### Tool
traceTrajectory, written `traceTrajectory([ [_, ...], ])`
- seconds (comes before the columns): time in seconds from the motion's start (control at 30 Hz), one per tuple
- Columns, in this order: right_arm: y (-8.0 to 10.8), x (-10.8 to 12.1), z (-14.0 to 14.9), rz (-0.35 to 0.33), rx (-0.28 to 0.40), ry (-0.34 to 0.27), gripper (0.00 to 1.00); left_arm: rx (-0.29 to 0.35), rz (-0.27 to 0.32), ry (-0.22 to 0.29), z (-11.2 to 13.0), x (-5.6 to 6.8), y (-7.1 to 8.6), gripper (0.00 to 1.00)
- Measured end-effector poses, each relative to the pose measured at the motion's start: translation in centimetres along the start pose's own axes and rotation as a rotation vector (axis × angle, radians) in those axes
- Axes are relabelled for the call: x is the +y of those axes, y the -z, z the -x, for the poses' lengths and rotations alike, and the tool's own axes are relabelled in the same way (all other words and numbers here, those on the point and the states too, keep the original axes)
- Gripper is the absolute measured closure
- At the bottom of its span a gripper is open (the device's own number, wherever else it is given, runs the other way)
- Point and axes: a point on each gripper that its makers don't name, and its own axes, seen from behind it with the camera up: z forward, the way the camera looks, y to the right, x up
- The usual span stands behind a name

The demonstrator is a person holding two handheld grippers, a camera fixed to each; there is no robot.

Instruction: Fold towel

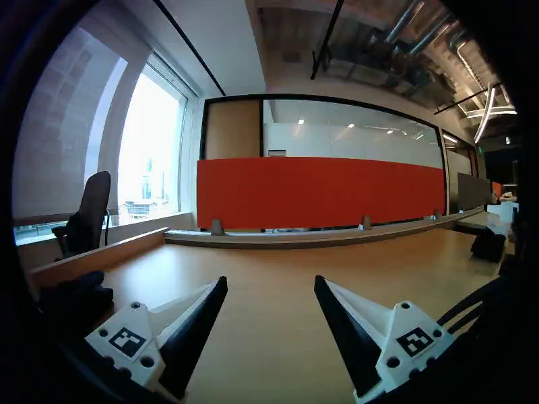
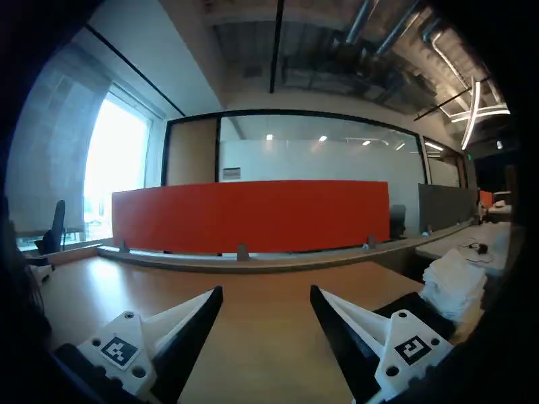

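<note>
left claw (image 1: 269,316) and right claw (image 2: 266,323) both wide open, holding nothing, over desk (image 1: 283,269) in front of the red divider (image 2: 249,215). White towel stack (image 2: 453,283) sits off the divider's right end. Looks like pre-pick: next, right claw needs to reach the stack, pinch the top towel.

- Your table (image 1: 269,337) is plain light tan wood.
- Divider panel (image 1: 316,192) on its far edge: solid orange-red.
- Towels (image 2: 453,283) by its right edge: white.
- Your right hand-held gripper (image 2: 265,291): white, black-lined, with black-and-white square markers.
</note>
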Motion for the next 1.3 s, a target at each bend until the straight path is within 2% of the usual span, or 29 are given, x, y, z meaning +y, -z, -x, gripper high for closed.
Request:
traceTrajectory([
  [0.2, 0.0, 0.0, 1.1, -0.007, -0.003, 0.021, 0.0, 0.0, 0.0, 0.0, 0.0, 0.0, 0.0, 0.04],
  [0.5, -0.3, 0.4, 3.0, -0.005, -0.017, -0.001, 0.0, 0.0, 0.0, 0.0, 0.0, 0.0, -0.1, 0.04],
  [0.8, 0.0, 0.3, 3.1, -0.009, -0.018, -0.016, 0.0, 0.0, 0.0, 0.0, 0.0, 0.0, 0.0, 0.04],
  [1.3, 0.3, -0.4, 3.8, -0.013, -0.018, 0.018, 0.0, 0.0, 0.0, 0.0, 0.0, 0.0, -0.1, 0.04],
])
